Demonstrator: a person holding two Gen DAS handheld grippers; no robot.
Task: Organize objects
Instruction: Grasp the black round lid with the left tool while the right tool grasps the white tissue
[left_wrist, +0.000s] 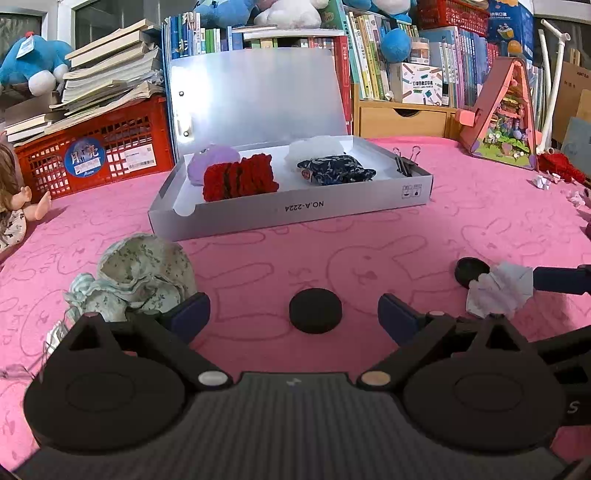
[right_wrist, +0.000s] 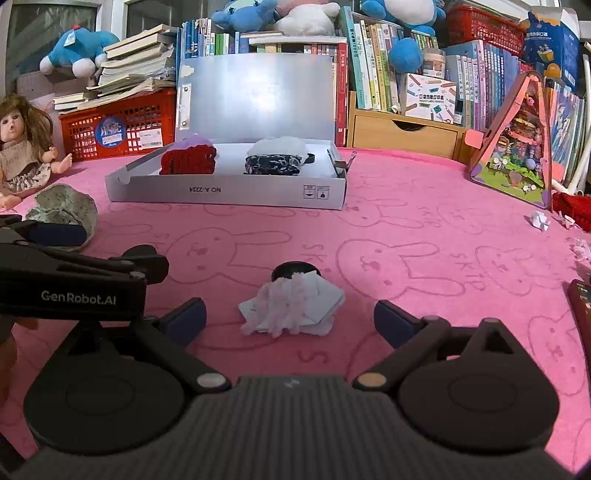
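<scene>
My left gripper (left_wrist: 293, 314) stands open over the pink cloth, with a black round disc (left_wrist: 315, 311) lying between its fingers. To its left lies a floral cloth bundle (left_wrist: 144, 275). My right gripper (right_wrist: 290, 319) is open too, a crumpled white paper wad (right_wrist: 291, 310) between its fingers and a second black disc (right_wrist: 293, 270) just behind the wad. The open grey box (left_wrist: 295, 212) farther back holds a red knitted piece (left_wrist: 239, 178), a purple item (left_wrist: 212, 164), a dark patterned pouch (left_wrist: 334, 169) and something white (left_wrist: 314, 147).
A doll (right_wrist: 26, 147) sits at the left edge, a red crate (left_wrist: 92, 151) with stacked books behind it. A pink triangular toy house (right_wrist: 517, 147) stands at the right, with paper scraps (right_wrist: 539, 220) near it. Bookshelves and plush toys line the back. Binder clips (left_wrist: 406, 158) lie in the box's right end.
</scene>
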